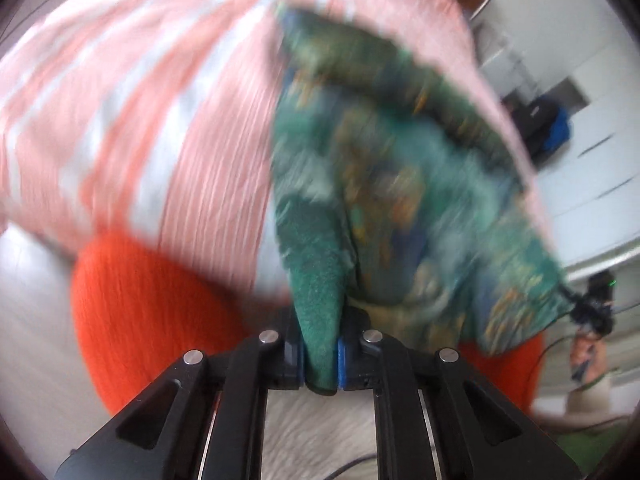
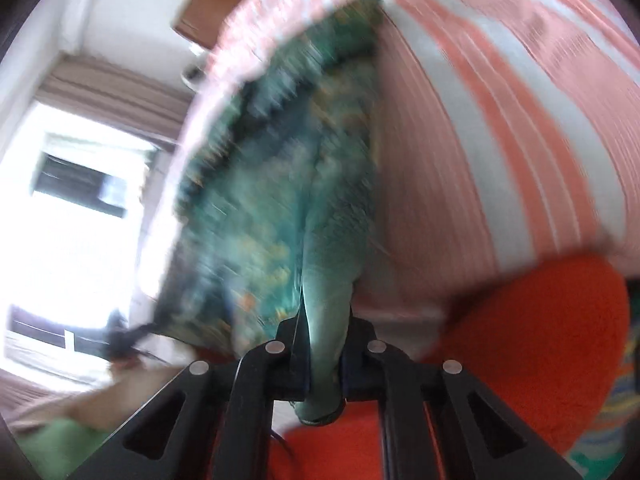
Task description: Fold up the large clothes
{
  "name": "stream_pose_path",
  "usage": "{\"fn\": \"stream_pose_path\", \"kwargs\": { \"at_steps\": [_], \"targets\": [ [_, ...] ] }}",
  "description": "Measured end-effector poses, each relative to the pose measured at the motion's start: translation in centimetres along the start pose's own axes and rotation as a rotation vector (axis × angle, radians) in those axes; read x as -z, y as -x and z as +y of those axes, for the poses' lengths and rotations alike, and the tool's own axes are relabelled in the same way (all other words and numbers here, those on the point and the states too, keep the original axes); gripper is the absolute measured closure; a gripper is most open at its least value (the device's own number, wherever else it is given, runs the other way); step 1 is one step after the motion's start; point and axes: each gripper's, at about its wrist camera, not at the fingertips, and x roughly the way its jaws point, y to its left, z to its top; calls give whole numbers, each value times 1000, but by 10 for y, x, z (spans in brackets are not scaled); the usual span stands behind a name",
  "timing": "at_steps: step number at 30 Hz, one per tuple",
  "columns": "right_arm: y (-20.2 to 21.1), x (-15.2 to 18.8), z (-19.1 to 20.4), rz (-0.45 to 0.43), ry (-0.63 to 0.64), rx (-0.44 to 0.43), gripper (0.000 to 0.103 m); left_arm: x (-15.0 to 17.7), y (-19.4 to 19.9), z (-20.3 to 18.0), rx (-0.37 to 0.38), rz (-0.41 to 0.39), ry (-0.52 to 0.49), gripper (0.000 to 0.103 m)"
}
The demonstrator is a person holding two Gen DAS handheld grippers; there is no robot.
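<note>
The left gripper (image 1: 320, 354) is tilted steeply down, its jaws clamped on a bunched fold of the green patterned garment (image 1: 384, 184). The right gripper (image 2: 323, 364) is angled down too, pinching another fold of the same garment (image 2: 280, 184). The cloth stretches away from both claws, lifted above the pink-and-white striped bedspread (image 1: 160, 92) on the far side. An orange knitted garment (image 1: 148, 304) lies near, under the grippers. Both views are blurred.
</note>
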Motion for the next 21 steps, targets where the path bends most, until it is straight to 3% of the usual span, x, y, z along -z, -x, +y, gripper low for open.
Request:
{"fn": "stream_pose_path", "kwargs": {
  "at_steps": [3,6,7,10,11,13,15,16,17,19,21],
  "targets": [
    [11,-53,32,-83,73,-79,94,-73,23,-23,67,-135,-60,94],
    [4,-126,68,-177,178,-73,94,-151,24,-51,78,-262,-104,90],
    [-1,-150,75,-205,197,-60,94,-178,15,-60,63,-291,-113,84],
    [-30,-225,82,-307,187,-18,92,-249,-30,-77,-18,-254,-121,32],
    [-48,-254,74,-317,142,-17,88,-269,-49,-78,-49,-212,-94,28],
    [-72,-282,57,-323,44,-2,69,-285,-67,-72,-81,-166,-65,28],
    [-85,-294,40,-355,-46,14,15,-284,-61,-60,-75,-164,-61,26],
    [-78,-292,30,-377,-68,8,7,-282,-56,-56,-59,-178,-76,16],
    [-77,-292,27,-394,-76,-16,6,-280,-54,-55,-59,-193,-95,5],
    [-78,-293,29,-374,-30,18,6,-281,-62,-54,-102,-216,-144,3],
    [-84,-296,35,-328,64,121,6,-280,-85,-46,-170,-164,-170,4]
  ]
}}
